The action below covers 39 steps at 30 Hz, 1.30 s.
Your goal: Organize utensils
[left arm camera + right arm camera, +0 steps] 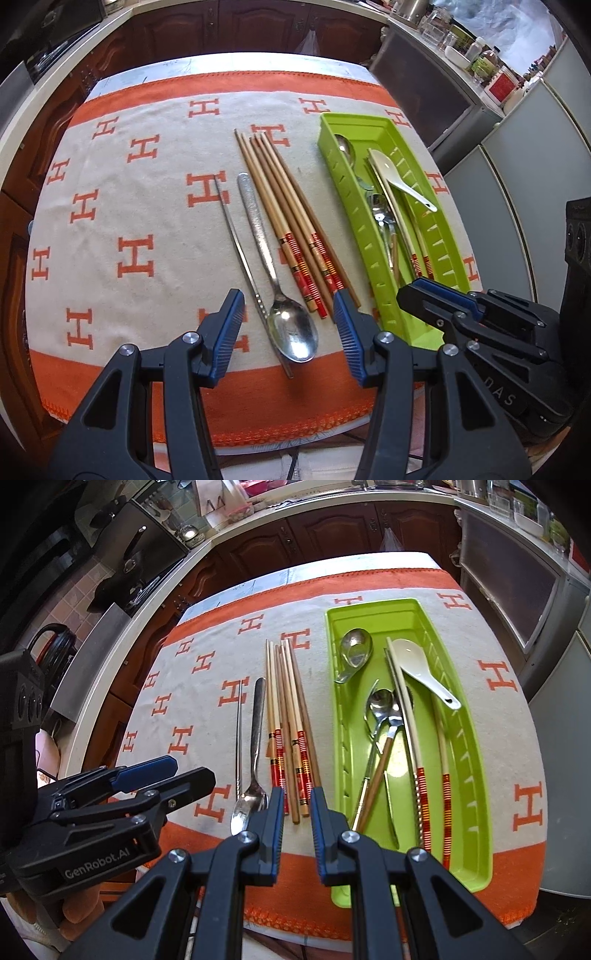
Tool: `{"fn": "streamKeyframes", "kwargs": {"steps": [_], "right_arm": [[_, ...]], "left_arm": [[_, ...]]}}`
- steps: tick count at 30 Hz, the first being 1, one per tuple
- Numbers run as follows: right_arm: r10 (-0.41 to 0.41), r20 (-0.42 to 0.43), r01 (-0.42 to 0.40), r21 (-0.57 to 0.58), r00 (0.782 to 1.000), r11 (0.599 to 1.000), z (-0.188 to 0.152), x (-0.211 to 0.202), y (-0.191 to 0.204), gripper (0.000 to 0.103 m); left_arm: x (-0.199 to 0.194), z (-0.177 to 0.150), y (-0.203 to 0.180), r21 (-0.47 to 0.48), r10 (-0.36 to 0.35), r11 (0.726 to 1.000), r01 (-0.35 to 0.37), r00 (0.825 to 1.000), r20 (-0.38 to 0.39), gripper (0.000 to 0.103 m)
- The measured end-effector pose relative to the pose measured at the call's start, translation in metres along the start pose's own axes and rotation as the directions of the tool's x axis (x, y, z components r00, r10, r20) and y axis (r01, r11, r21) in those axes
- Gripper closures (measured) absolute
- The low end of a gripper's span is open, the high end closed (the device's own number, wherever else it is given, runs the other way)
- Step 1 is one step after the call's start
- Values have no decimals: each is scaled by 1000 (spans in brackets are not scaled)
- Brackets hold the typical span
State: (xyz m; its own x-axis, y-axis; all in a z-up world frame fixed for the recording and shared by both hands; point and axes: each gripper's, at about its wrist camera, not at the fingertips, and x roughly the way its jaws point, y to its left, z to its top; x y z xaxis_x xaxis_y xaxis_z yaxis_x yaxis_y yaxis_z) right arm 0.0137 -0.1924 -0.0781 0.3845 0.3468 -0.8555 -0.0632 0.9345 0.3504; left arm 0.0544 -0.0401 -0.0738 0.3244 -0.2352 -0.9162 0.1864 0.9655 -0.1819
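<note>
Green tray (476, 775): long plastic bin lying lengthwise on a cloth (122, 206), cream with orange H marks and orange borders, spread over a table. Inside the tray: metal spoon (355, 648) at the far end, bowl up; white ceramic spoon (413, 661) beside it toward the tray's right wall, its handle resting against that wall; two smaller metal spoons (382, 705) near the middle, handles pointing to the near end; pale chopsticks with red and gold banded ends (421, 794) lying lengthwise along the right half. Left of the tray, on the cloth: bundle of wooden chopsticks (280, 206) side by side, red-banded ends toward the near edge, just beside the tray but apart from it. Further left of the tray: long-handled metal spoon (293, 334), bowl nearest the cloth's orange border, touching or nearly touching the bundle. Furthest left of the tray: thin metal chopsticks (236, 236), how many pieces cannot be told, running under the spoon's bowl. Left gripper (288, 328): above the near edge of the cloth, left of the tray, jaws wide apart, holding nothing, spoon bowl seen between them. Right gripper (297, 834): just left of the tray's near end, jaws apart with a narrow gap, holding nothing, over the banded ends of the bundle.
</note>
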Motion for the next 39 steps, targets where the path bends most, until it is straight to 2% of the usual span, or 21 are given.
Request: {"fn": "streamKeyframes", "kwargs": {"steps": [5,11,17,23,26,30,36,39], "right_arm": [[-5,-5,5,-20,1000,1000,2,4,12,89],[-4,-38,3,-19,999,1000,5,18,18,89],[-1,-73,-2,-32,997,999,9,33,25,89],[31,-107,-30,6,994,1000,14,53,24,89],[37,-117,-35,15,992,999,16,61,25,89],[52,-124,-50,20,991,999,16,67,25,89],[64,-126,-60,36,990,998,14,69,20,89],[70,-123,-65,41,990,997,13,67,17,89]], "left_arm": [[-1,-2,20,-17,16,1000,-16,1000,12,56],[1,-3,49,-41,77,996,-76,997,20,56],[18,-5,73,-69,91,993,-93,995,-32,56],[46,1,74,-66,32,997,-37,996,-78,56],[63,7,77,-105,-18,994,7,994,-106,56],[82,15,81,-159,-51,987,26,987,-151,56],[94,27,79,-187,-49,982,18,986,-160,59],[97,28,69,-150,-6,989,-19,987,-163,61]]}}
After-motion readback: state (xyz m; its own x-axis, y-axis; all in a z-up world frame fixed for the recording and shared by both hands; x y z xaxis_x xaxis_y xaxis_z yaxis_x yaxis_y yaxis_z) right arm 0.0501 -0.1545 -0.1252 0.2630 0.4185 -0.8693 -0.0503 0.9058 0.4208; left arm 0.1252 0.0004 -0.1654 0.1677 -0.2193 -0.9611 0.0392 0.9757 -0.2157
